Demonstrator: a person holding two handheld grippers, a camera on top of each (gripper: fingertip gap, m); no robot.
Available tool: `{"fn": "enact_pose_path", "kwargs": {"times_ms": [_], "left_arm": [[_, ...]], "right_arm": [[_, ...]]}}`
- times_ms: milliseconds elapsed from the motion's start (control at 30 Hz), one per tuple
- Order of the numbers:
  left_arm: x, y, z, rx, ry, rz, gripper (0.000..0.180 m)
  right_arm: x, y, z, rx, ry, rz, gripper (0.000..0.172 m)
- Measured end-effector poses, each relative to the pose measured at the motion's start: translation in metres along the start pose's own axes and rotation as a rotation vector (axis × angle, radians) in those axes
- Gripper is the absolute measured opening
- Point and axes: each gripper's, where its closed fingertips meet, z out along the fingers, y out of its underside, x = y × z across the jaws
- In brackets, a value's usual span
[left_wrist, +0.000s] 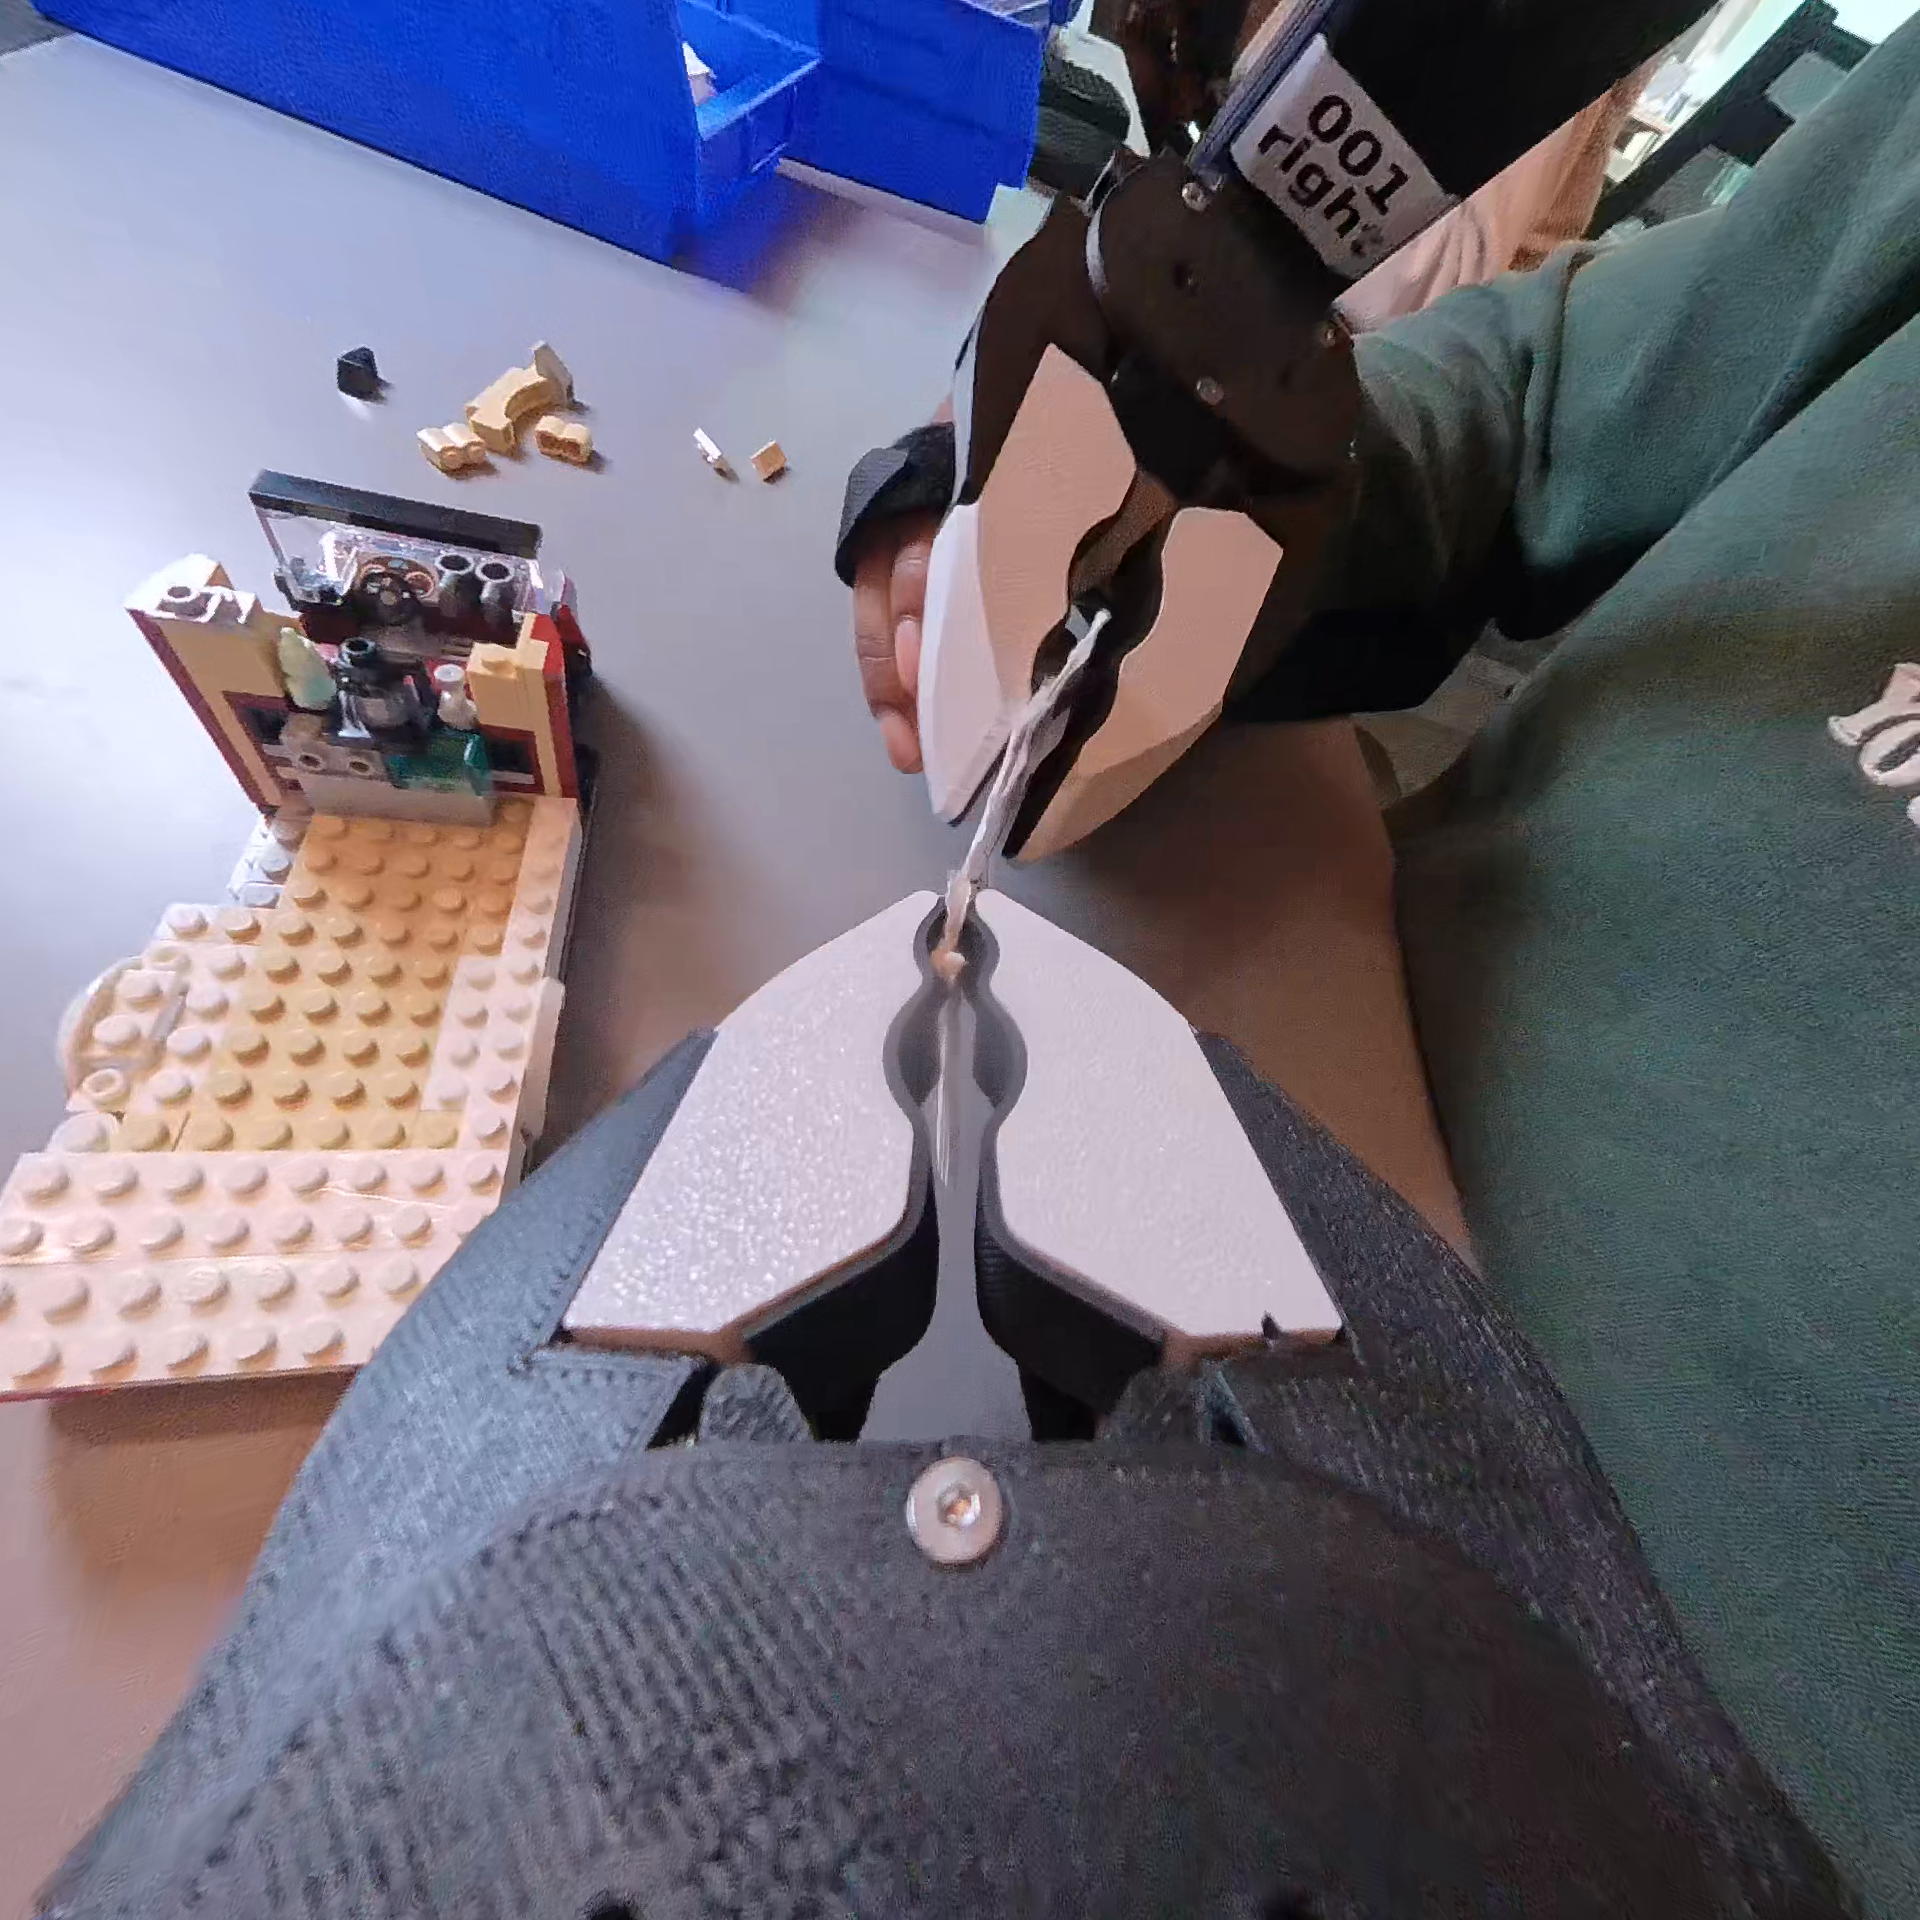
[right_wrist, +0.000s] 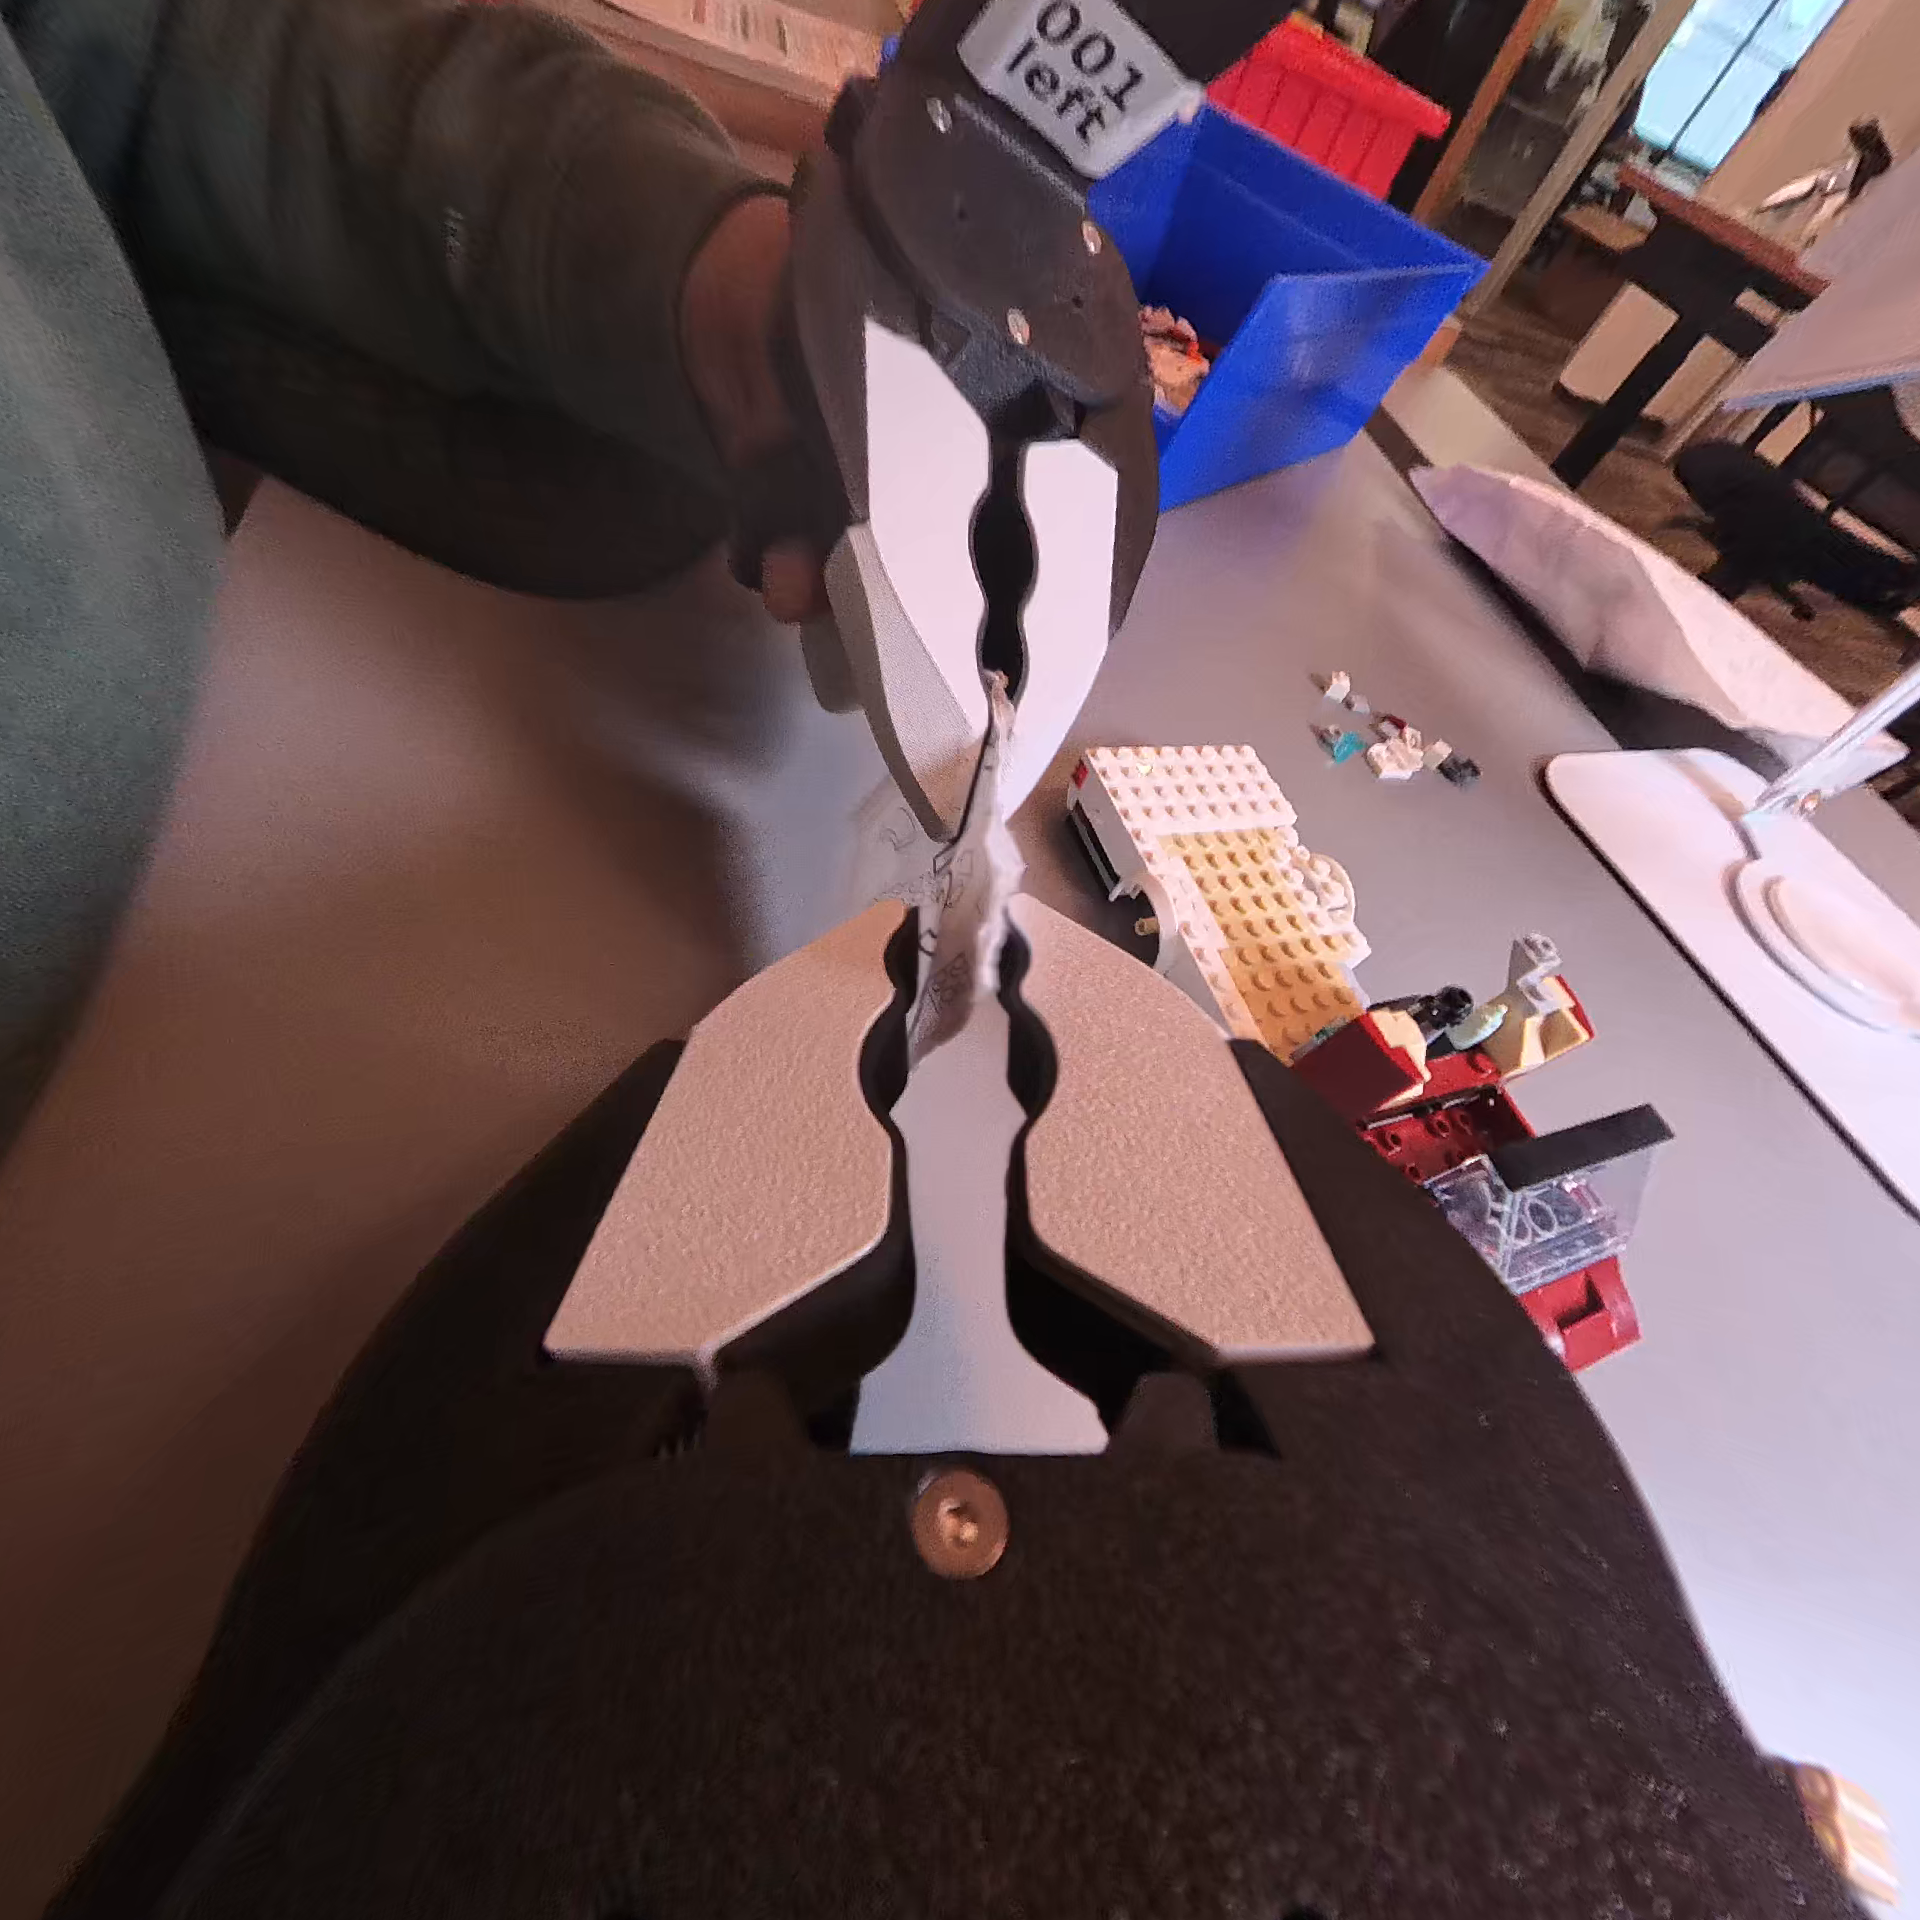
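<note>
Above the grey bench (left_wrist: 727, 582), a small clear plastic bag (right_wrist: 977, 904) stretched lengthwise between both claws, left claw (left_wrist: 961, 914) and right claw (right_wrist: 966, 935) each pinching one end, toy-brick model (left_wrist: 312, 935) to the left.

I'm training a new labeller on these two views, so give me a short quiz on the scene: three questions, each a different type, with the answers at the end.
1. True or false: the brick model stands inside the blue bin.
2. What is the left gripper clamped on? A: a red brick. B: the thin printed bag. C: a black brick.
3. Fill the gap: the loose tan bricks lie beyond the model on the grey ____.

Key:
1. False: it stands on the table, apart from the bin.
2. B.
3. Table.
</note>
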Motion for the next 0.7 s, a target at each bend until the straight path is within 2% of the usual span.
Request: {"fn": "enact_pose_path", "kwargs": {"times_ms": [33,67,100,233,333,367,533,600,700], "left_arm": [[0.002,-0.001,0.001,-0.004,0.008,-0.004,0.001],[0.003,0.001,0.002,-0.016,0.006,0.007,0.001],[0.002,0.002,0.003,-0.021,-0.004,0.014,0.001],[0.001,0.005,0.002,-0.024,0.029,-0.025,0.001],[-0.007,0.01,0.0,-0.027,-0.023,0.082,0.008],[-0.009,0.011,0.0,-0.032,-0.041,0.111,0.001],[-0.015,0.008,0.0,-0.054,-0.067,0.007,0.001],[-0.017,0.012,-0.001,-0.065,-0.073,0.003,0.001],[-0.018,0.012,-0.001,-0.072,-0.086,-0.002,0.001]], "right_arm": [[0.0,0.003,0.001,-0.021,-0.003,0.012,0.015],[-0.001,0.005,0.002,-0.036,-0.011,0.015,0.005],[-0.003,0.005,0.002,-0.042,-0.015,0.005,0.001],[-0.002,0.007,0.005,-0.073,0.012,-0.029,0.001],[0.002,0.01,0.005,-0.075,-0.015,0.088,0.001],[0.004,0.01,0.003,-0.061,-0.029,0.141,0.001],[0.012,0.011,0.003,-0.038,-0.042,0.29,0.001],[0.015,0.014,0.003,-0.058,-0.008,0.262,0.003],[0.022,0.015,0.002,-0.105,0.088,0.112,0.02]]}}
